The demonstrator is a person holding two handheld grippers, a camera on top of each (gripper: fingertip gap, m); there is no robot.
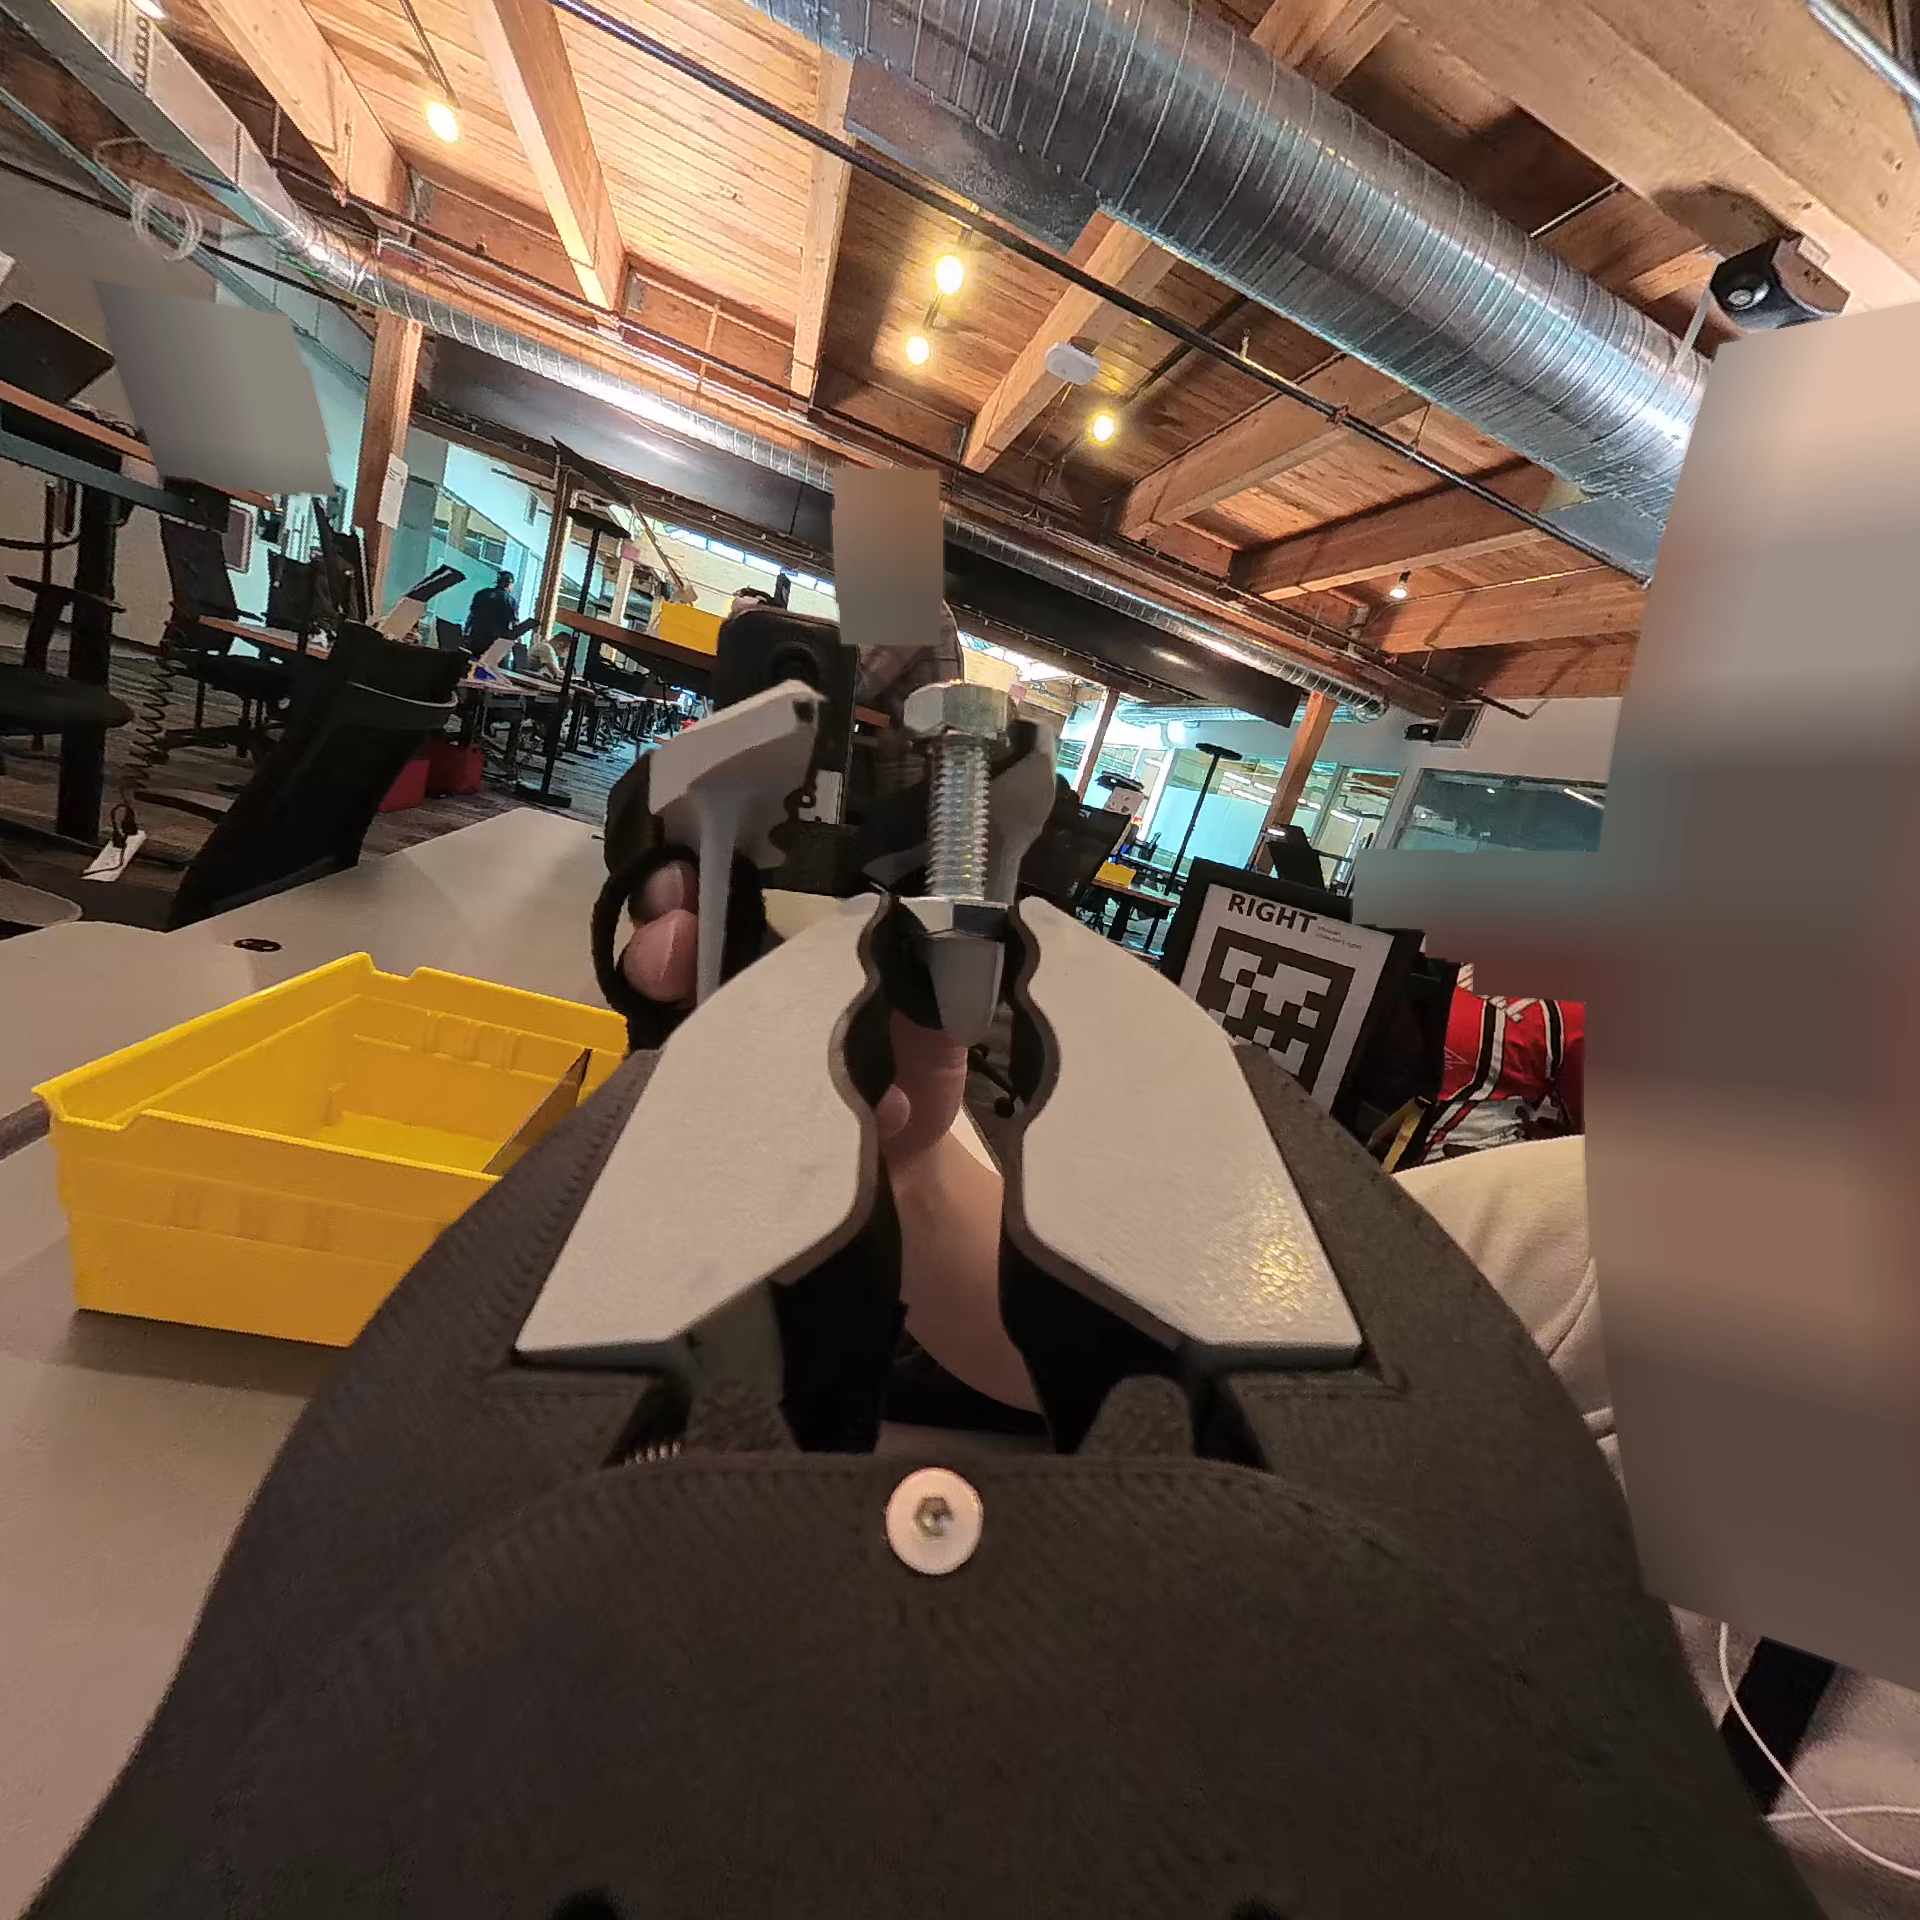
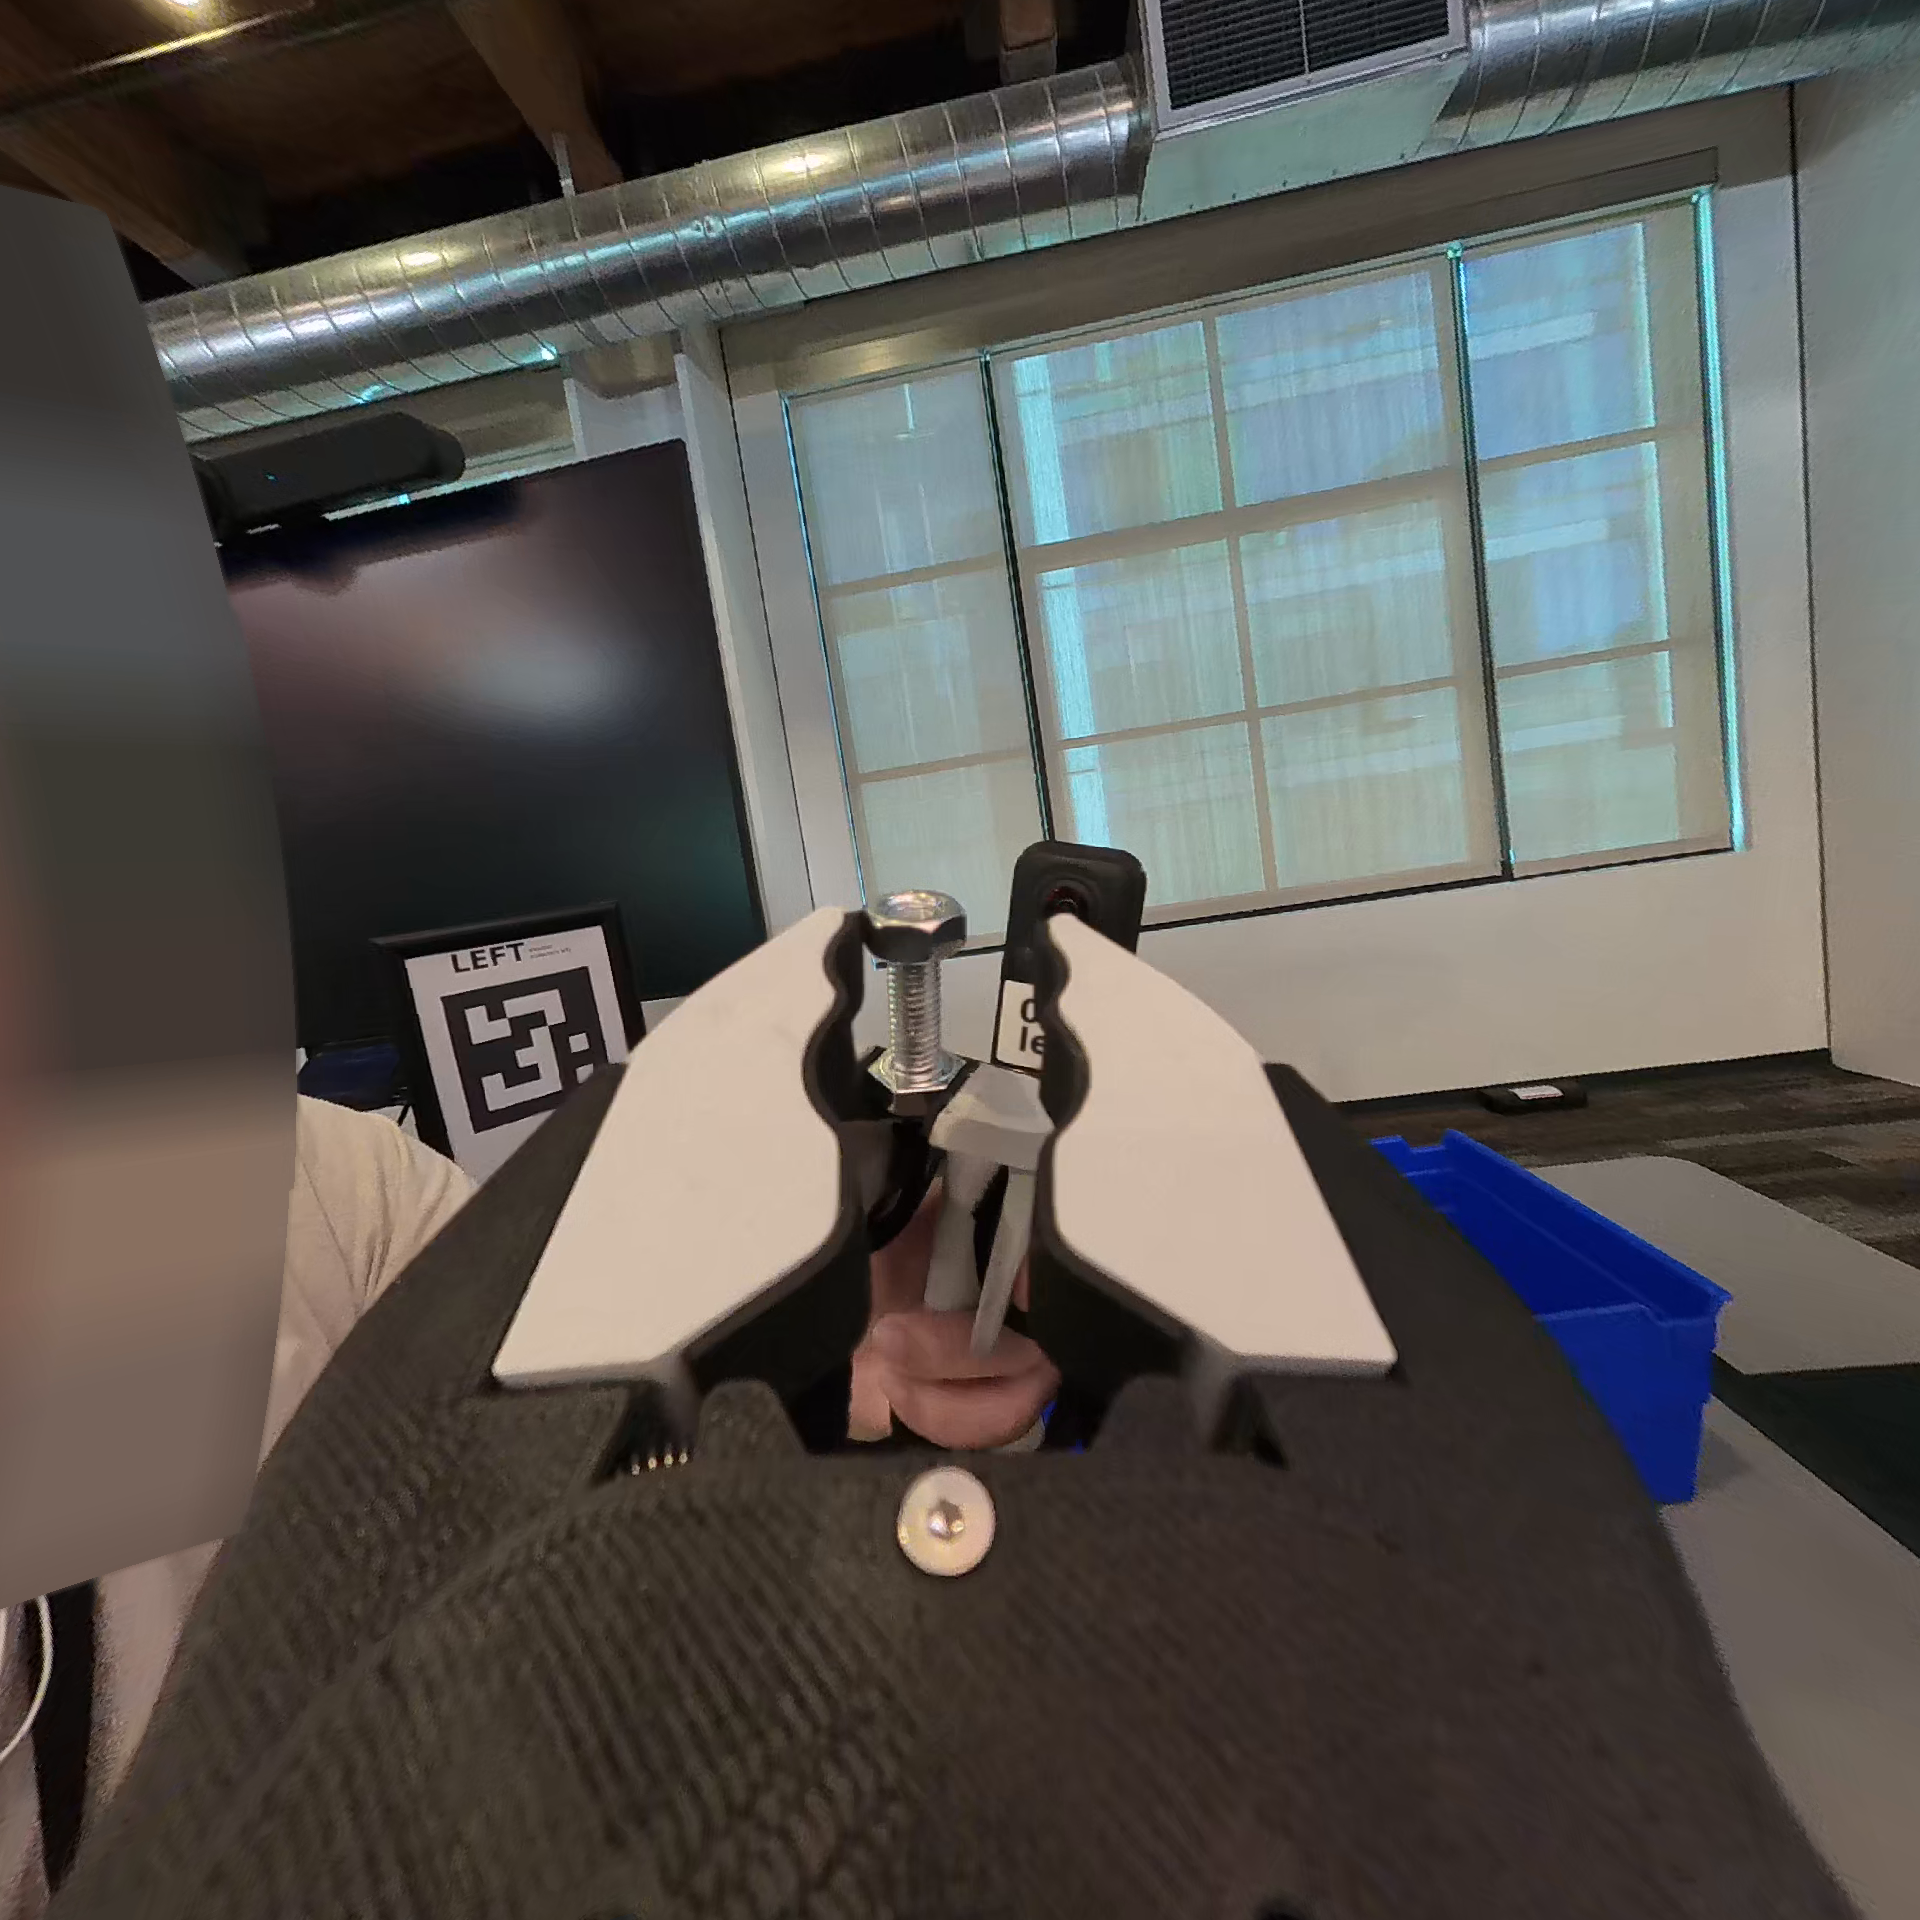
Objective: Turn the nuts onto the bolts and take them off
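Note:
A silver bolt (image 1: 958, 821) stands upright in the air with its hex head on top. A hex nut (image 1: 961, 920) sits on the lower end of its thread. My left gripper (image 1: 956, 920) is shut on the nut. My right gripper (image 1: 904, 743) faces it and is open, its fingers loosely on either side of the bolt head. In the right wrist view the bolt (image 2: 914, 997) stands between my right gripper's (image 2: 945, 940) tips, with the head close to one finger and a gap to the other. The nut (image 2: 914, 1070) lies beside a left gripper finger (image 2: 987, 1122).
A yellow bin (image 1: 260, 1143) stands on the grey table (image 1: 125, 1507) to the left. A blue bin (image 2: 1558, 1278) stands on the table to the right. Black-and-white marker boards (image 1: 1288, 987) (image 2: 520, 1029) stand behind. The person's fingers (image 1: 665, 935) hold the right gripper. Left and right tips are no more than a few centimetres apart.

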